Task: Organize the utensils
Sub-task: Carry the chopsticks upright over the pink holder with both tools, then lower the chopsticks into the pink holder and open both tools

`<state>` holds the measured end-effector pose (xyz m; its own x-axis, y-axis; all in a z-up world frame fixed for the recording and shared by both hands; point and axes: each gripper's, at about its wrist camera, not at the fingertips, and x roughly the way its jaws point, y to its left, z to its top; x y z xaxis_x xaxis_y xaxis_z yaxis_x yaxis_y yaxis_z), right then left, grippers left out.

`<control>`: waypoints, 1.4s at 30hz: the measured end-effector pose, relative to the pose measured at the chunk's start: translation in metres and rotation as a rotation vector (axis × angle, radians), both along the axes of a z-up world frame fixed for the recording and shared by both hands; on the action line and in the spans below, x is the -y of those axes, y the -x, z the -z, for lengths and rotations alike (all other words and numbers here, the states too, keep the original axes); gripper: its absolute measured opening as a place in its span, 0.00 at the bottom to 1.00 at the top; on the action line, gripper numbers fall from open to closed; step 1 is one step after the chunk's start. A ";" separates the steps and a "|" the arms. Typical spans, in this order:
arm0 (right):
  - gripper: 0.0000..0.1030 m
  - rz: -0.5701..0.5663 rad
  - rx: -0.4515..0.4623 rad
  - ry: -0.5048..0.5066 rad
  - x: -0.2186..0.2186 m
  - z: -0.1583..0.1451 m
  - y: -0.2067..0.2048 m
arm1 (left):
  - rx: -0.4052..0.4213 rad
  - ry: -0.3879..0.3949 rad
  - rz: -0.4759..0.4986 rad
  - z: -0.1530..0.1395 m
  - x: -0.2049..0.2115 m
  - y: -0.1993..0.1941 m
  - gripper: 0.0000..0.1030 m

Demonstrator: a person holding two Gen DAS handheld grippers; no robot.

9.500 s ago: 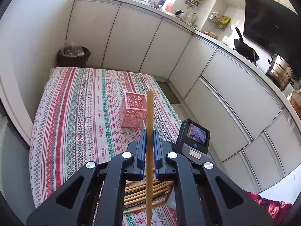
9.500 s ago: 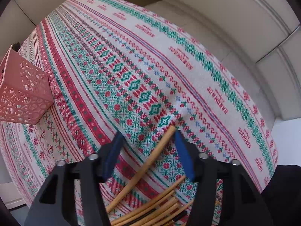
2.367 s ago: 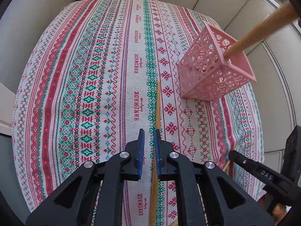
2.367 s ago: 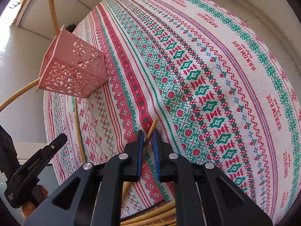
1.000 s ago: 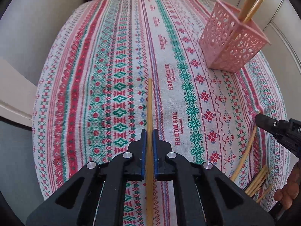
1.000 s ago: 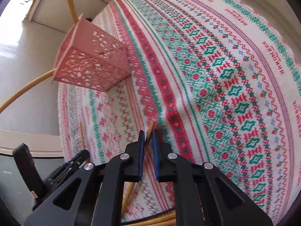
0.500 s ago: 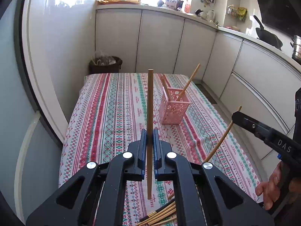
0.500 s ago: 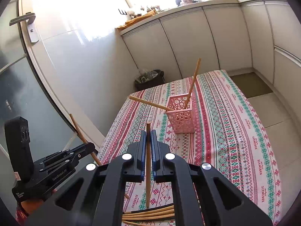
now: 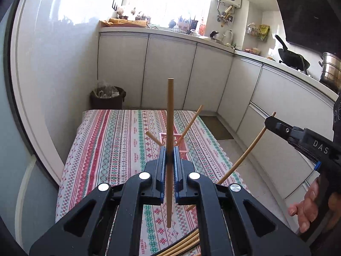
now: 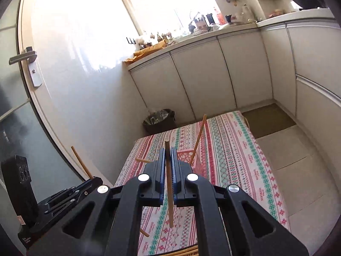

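- Holding one wooden chopstick (image 9: 169,115) upright in my left gripper (image 9: 169,155), jaws pinched tight on it, the stick poking well above and below the pads.
- Same deal on the other side: my right gripper (image 10: 168,160) is clamped on its own chopstick (image 10: 169,200), also standing pretty much vertical between the blue pads.
- In the left wrist view you can see my right gripper's nose (image 9: 298,136) off to the right with its stick (image 9: 245,155) slanting down out of it, and my right hand (image 9: 309,207) wrapped round the handle.
- The right wrist view shows the left gripper (image 10: 70,194) at lower left with the top of its stick (image 10: 82,163) sticking up at an angle.
- The pink holder (image 9: 181,140) sits out on the table, mostly hidden behind my jaws in both views. It's got a couple of chopsticks in it already, one leaning right (image 9: 190,123) and one leaning left (image 9: 152,136).
- Both grippers are up in the air on the near side of the holder, apart from it.
- A loose bunch of chopsticks (image 9: 183,245) is lying on the near end of the table, right under the left gripper.
- Table's covered in a striped red-and-green patterned tablecloth (image 9: 119,140).
- Past the far end there's a dark bin (image 9: 107,98) against the white cabinets (image 9: 170,74), with a cluttered counter (image 9: 181,32) on top.
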<state>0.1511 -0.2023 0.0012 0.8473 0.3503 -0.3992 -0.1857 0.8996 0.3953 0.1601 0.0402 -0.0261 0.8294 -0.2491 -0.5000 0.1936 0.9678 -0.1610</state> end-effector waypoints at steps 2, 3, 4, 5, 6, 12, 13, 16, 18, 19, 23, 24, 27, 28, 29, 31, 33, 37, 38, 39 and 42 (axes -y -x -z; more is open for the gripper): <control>0.05 0.017 0.034 0.002 0.006 -0.014 -0.008 | 0.018 0.008 -0.003 -0.009 0.005 -0.010 0.05; 0.05 0.024 0.053 0.003 0.008 -0.021 -0.012 | 0.027 0.012 -0.002 -0.014 0.008 -0.016 0.05; 0.05 0.029 0.069 0.006 0.010 -0.028 -0.018 | 0.036 0.016 -0.001 -0.019 0.011 -0.021 0.05; 0.05 0.034 0.084 0.007 0.012 -0.032 -0.024 | 0.049 0.018 -0.002 -0.023 0.014 -0.027 0.05; 0.05 0.037 0.099 0.008 0.014 -0.037 -0.030 | 0.064 0.018 -0.004 -0.029 0.018 -0.034 0.05; 0.05 0.055 0.172 0.038 0.014 -0.053 -0.074 | 0.138 0.005 -0.011 -0.047 0.041 -0.076 0.05; 0.05 0.058 0.180 0.042 0.013 -0.053 -0.080 | 0.141 0.007 -0.014 -0.047 0.043 -0.085 0.05; 0.05 0.063 0.198 0.058 0.010 -0.047 -0.099 | 0.146 0.004 -0.033 -0.042 0.048 -0.110 0.05; 0.05 0.063 0.208 0.071 0.006 -0.039 -0.111 | 0.155 -0.005 -0.049 -0.036 0.050 -0.127 0.05; 0.05 0.062 0.208 0.075 0.005 -0.034 -0.118 | 0.159 -0.009 -0.056 -0.032 0.050 -0.135 0.05; 0.05 0.045 0.192 0.072 -0.001 -0.009 -0.140 | 0.165 -0.012 -0.082 -0.011 0.051 -0.159 0.05; 0.05 0.033 0.178 0.070 -0.004 -0.002 -0.145 | 0.155 -0.028 -0.098 -0.003 0.052 -0.165 0.06; 0.06 0.016 0.098 0.069 -0.009 0.022 -0.156 | 0.097 -0.006 -0.121 0.018 0.048 -0.173 0.13; 0.09 0.018 0.080 0.062 -0.008 0.028 -0.157 | 0.090 -0.003 -0.132 0.022 0.045 -0.172 0.18; 0.09 0.022 0.064 0.060 -0.007 0.033 -0.156 | 0.091 0.003 -0.144 0.023 0.041 -0.168 0.26; 0.17 0.035 0.049 0.061 -0.004 0.038 -0.151 | 0.104 0.018 -0.160 0.020 0.032 -0.159 0.28; 0.20 0.052 0.038 0.058 -0.001 0.039 -0.145 | 0.110 0.038 -0.159 0.012 0.025 -0.148 0.29; 0.21 0.065 0.010 0.056 0.004 0.037 -0.130 | 0.117 0.047 -0.155 -0.001 0.020 -0.128 0.32; 0.21 0.068 0.007 0.061 0.004 0.036 -0.126 | 0.117 0.046 -0.153 -0.003 0.020 -0.123 0.34; 0.24 0.071 0.001 0.065 0.004 0.035 -0.122 | 0.115 0.042 -0.151 -0.004 0.020 -0.118 0.35; 0.28 0.081 -0.011 0.078 0.005 0.034 -0.109 | 0.102 0.037 -0.147 -0.006 0.019 -0.103 0.36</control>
<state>0.2597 -0.2073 -0.0323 0.8670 0.2482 -0.4321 -0.1072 0.9397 0.3247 0.2631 0.0209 -0.0200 0.9044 -0.1376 -0.4038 0.0673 0.9807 -0.1834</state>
